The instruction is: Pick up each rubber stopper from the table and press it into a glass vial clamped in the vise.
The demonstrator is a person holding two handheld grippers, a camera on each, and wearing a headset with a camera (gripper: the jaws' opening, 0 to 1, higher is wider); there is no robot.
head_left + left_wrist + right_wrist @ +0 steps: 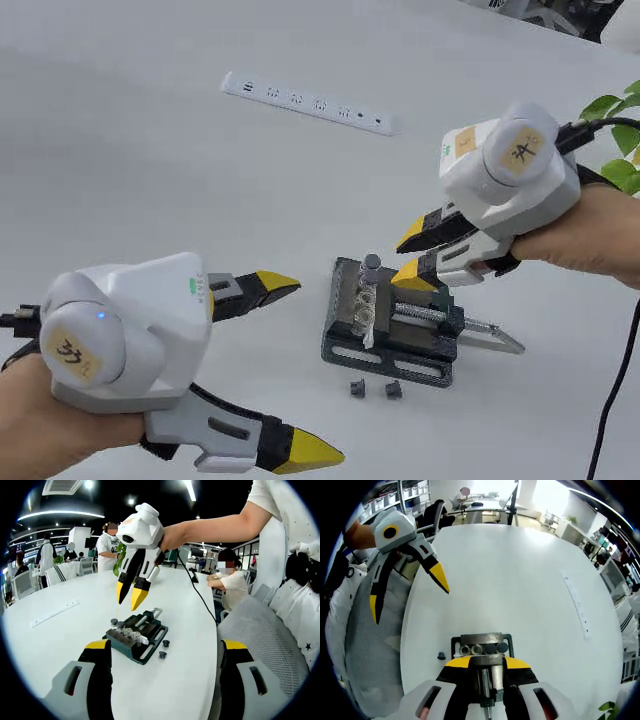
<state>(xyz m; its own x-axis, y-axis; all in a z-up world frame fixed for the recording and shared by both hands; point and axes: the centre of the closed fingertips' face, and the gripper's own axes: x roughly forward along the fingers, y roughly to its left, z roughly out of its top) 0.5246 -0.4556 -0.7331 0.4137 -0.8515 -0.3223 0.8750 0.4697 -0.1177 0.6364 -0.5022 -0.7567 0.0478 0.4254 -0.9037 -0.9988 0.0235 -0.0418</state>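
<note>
Just at 6 o'clock of the vise in the head view, two dark stoppers sit side by side on the white desk, close to the vise's base but apart from it. The pair lines up along a 9-to-3 line. The vials stand in a row clamped between the vise's blocks, and that row runs roughly 12 to 6. One vial at the 12 o'clock end carries a grey stopper on top. In the right gripper view some of the vial mouths look dark, but whether those are plugged cannot be told.

The left hand-held gripper is released, its jaws spread wide and holding nothing. The loose stoppers lie at about 3 o'clock from the gap between its tips, near and on much the same line.

The right hand-held gripper hangs over the vise from 2 o'clock. Its jaws are drawn to a narrow gap with nothing between them. From its tips the desk stoppers lie down toward 6 to 7 o'clock, on the far side of the vise body.

Judging by this, the left hand-held gripper has the shorter and clearer way to the next stopper. It need only travel toward 3 o'clock and close across the stopper's short width. The right would have to come round or over the vise first.
</note>
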